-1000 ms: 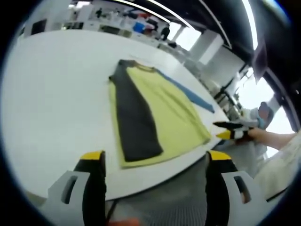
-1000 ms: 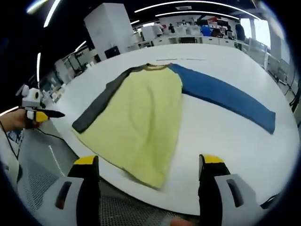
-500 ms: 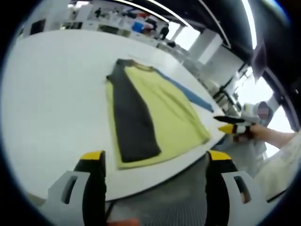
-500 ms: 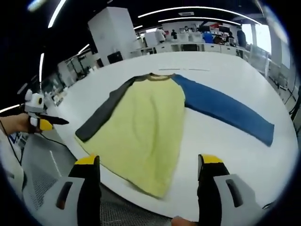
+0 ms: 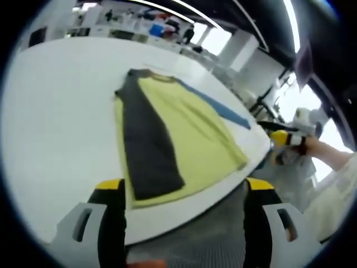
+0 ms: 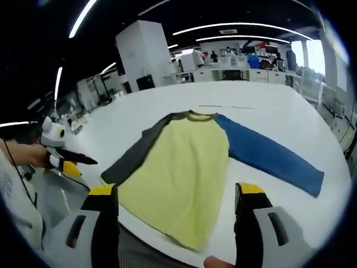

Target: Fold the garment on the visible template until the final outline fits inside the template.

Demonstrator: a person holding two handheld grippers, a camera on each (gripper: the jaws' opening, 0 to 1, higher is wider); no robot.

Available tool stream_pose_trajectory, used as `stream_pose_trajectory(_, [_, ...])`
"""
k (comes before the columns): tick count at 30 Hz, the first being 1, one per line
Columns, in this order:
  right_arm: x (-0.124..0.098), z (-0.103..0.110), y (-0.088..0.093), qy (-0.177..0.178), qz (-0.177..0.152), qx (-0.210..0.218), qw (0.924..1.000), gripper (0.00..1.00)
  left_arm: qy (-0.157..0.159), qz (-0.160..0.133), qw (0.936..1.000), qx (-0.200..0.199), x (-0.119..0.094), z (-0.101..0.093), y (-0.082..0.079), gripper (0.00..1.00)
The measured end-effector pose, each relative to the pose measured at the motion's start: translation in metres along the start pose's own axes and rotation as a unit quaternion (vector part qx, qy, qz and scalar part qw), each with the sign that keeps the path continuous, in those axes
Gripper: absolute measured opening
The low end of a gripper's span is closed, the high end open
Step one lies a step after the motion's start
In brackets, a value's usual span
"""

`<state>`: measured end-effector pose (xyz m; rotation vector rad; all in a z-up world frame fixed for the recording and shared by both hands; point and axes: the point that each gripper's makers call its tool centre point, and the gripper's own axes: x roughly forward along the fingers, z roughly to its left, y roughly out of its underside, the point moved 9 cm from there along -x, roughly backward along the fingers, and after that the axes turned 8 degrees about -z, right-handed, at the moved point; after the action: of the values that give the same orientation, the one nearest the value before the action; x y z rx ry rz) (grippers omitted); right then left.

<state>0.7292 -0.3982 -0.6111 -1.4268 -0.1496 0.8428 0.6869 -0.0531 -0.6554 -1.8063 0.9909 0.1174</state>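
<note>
Long-sleeve raglan shirt [image 6: 178, 167] lies flat on white table [image 6: 262, 106], near the table's front edge, collar away from the person. Yellow body, dark grey sleeve [image 5: 146, 151] already folded in over the shirt's body, blue sleeve [image 6: 273, 159] spread out straight to the side of the shirt. No template outline can be made out on the table.

Left gripper [image 5: 184, 218] jaws parted, nothing between them, held off the table's front edge short of the shirt's hem. Right gripper [image 6: 177, 223] likewise released and empty, just short of the hem. Each gripper also shows in the other's view, held by a hand off to the side of the shirt: right one [image 5: 281, 135], left one [image 6: 66, 162].

Step in hand, judged: fold the blue sleeve in across the body to match the grey one. To do it well, pinch near the cuff, lift only enough to clear the fabric, lay it along the shirt's body without dragging the yellow panel, then smooth. Hem sits close to the table edge, so avoid pulling the shirt toward the person.

Table is big, plain white, smooth. Beyond the shirt's collar: open lab room with more benches [image 6: 234, 60], a white pillar [image 6: 142, 53], ceiling strip lights [image 6: 245, 27].
</note>
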Motion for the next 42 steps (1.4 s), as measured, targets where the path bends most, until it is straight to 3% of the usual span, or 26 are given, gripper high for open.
stream_pose_trajectory(8, [-0.002, 0.003, -0.019, -0.012, -0.021, -0.017, 0.9996, 0.87, 0.002, 0.003, 0.9999, 0.012, 0.013, -0.003, -0.002, 0.83])
stream_pose_trajectory(18, [-0.006, 0.007, -0.029, -0.018, -0.034, -0.024, 0.9990, 0.87, -0.003, 0.026, 0.9989, 0.040, 0.031, -0.001, 0.003, 0.82])
stream_pose_trajectory(24, [-0.008, 0.008, -0.027, -0.014, -0.033, -0.018, 0.9992, 0.86, -0.010, 0.058, 0.9938, 0.095, 0.043, -0.001, 0.007, 0.80])
stream_pose_trajectory(30, [-0.012, 0.006, -0.023, -0.008, -0.030, -0.012, 0.9994, 0.84, -0.037, 0.075, 0.9869, 0.138, 0.055, 0.003, 0.011, 0.70])
stream_pose_trajectory(36, [-0.016, 0.004, -0.021, 0.001, -0.030, 0.001, 0.9996, 0.83, -0.065, 0.082, 0.9841, 0.144, 0.061, 0.008, 0.016, 0.62])
stream_pose_trajectory(40, [-0.020, 0.002, -0.019, 0.005, -0.029, 0.004, 0.9995, 0.83, -0.080, 0.085, 0.9783, 0.171, 0.063, 0.011, 0.018, 0.57])
stream_pose_trajectory(42, [-0.021, 0.002, -0.017, 0.006, -0.028, 0.006, 0.9996, 0.83, -0.084, 0.096, 0.9698, 0.208, 0.064, 0.012, 0.017, 0.55])
